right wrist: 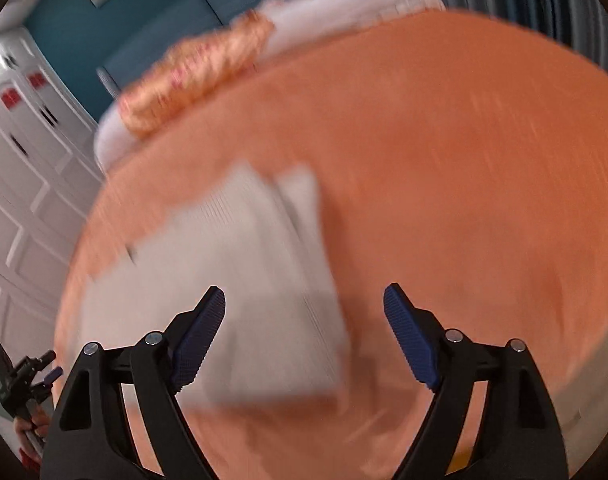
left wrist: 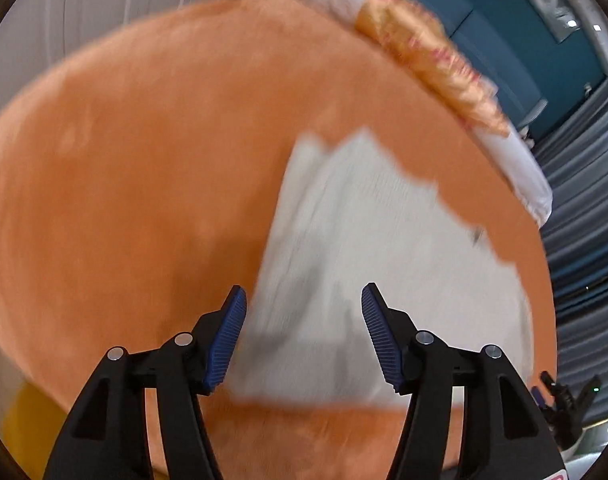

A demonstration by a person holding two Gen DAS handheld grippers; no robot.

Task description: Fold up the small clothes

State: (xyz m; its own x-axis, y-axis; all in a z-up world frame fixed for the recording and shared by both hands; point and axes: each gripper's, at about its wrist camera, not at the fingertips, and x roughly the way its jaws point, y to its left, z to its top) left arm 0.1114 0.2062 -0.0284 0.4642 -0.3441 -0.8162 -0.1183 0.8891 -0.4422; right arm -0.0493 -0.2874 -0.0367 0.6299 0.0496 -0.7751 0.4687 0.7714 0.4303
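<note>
A small white garment (left wrist: 363, 264) lies flat on an orange bed cover (left wrist: 144, 160). Both views are blurred by motion. My left gripper (left wrist: 304, 312) is open and empty, held above the garment's near left part. In the right wrist view the garment (right wrist: 240, 264) lies left of centre on the orange cover (right wrist: 463, 180), with a fold line along its right side. My right gripper (right wrist: 304, 312) is open and empty above the garment's near right edge. The other gripper shows at the far edge of each view (left wrist: 563, 400) (right wrist: 24, 372).
A gold patterned cushion (left wrist: 431, 60) and a white pillow (left wrist: 515, 168) lie at the far edge of the bed. A teal wall (right wrist: 144, 12) stands behind. White panelled doors (right wrist: 20, 160) are at the left in the right wrist view. Grey curtains (left wrist: 583, 208) hang at the right.
</note>
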